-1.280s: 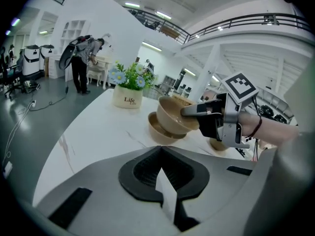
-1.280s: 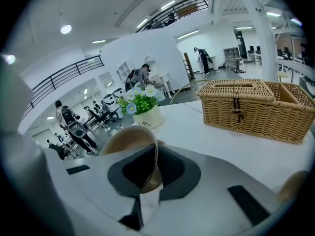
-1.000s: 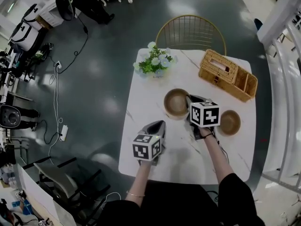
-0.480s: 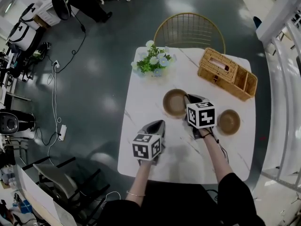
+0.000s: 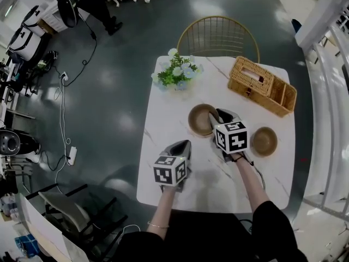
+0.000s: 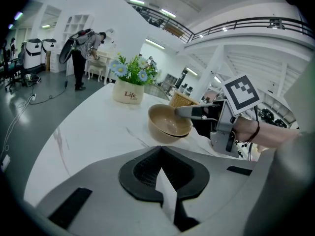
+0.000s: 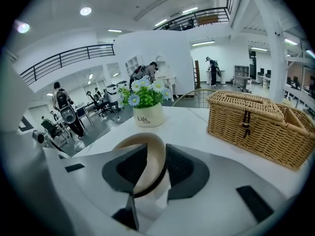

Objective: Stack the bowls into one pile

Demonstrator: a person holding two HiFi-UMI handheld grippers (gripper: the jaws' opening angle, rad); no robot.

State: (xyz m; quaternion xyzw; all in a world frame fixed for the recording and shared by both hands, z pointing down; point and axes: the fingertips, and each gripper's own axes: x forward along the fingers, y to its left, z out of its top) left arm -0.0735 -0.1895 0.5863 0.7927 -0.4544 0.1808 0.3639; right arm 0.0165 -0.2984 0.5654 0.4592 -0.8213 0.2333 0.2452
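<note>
Tan top bowl (image 7: 146, 150) sits nested in the mid-table pile (image 5: 200, 119), its rim between my right claw's (image 7: 153, 167) jaws, which have just been opening, pads clear. I should back straight out, nudging nothing. Another bowl (image 5: 264, 141) lies right; my left claw (image 6: 161, 176) is closed, empty.

— Is there some writing that can be read?
— Only on one thing. The white flower pot (image 7: 148, 117), near the far left corner of the table (image 5: 163, 162), carries "Life", and below it again "Life", smaller.
</note>
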